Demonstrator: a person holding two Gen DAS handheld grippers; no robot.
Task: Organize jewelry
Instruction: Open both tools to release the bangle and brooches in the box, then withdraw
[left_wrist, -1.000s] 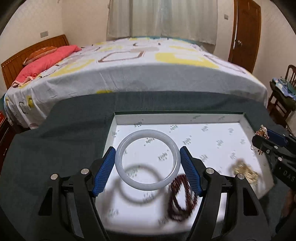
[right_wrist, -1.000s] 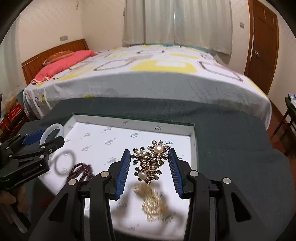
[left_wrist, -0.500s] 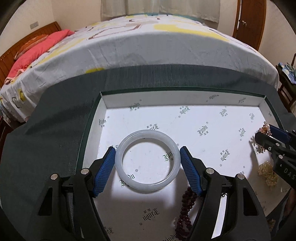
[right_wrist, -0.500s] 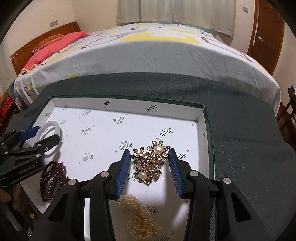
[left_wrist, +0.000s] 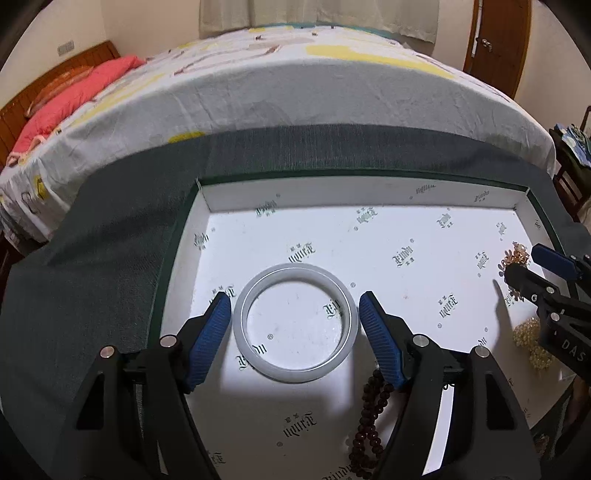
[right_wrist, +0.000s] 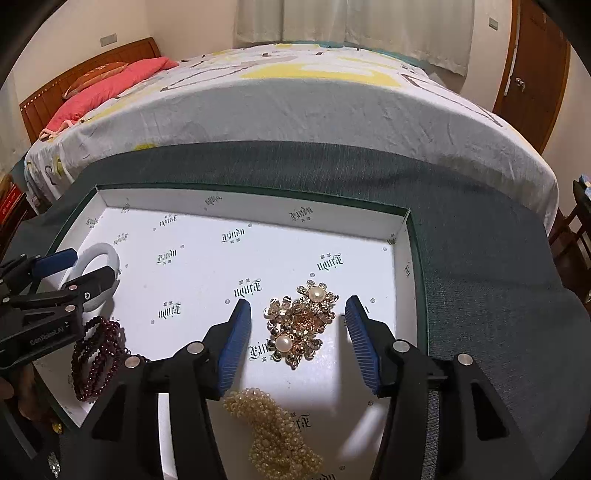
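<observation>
A white bangle (left_wrist: 295, 376) lies flat on the floor of the white tray (left_wrist: 351, 186). My left gripper (left_wrist: 293, 299) has its blue pads against the bangle's two sides. In the right wrist view a gold flower brooch with pearls (right_wrist: 301, 325) rests on the tray (right_wrist: 258, 201). My right gripper (right_wrist: 298, 301) straddles it with its jaws opening, a clear gap on each side. A dark red bead bracelet (right_wrist: 98, 354) and a bundle of small pearls (right_wrist: 273, 435) lie near the tray's front. The left gripper (right_wrist: 92, 266) shows at the tray's left end.
The tray sits on a table under dark green cloth (right_wrist: 480, 258). A bed with a patterned sheet (right_wrist: 295, 103) stands just behind it. A wooden door (right_wrist: 532, 66) is at the back right, and a chair with clothes (left_wrist: 572, 147) stands at the right.
Both grippers sank toward the tray. The bangle now rests on the tray floor. The right jaws spread apart and the brooch lies free between them.
</observation>
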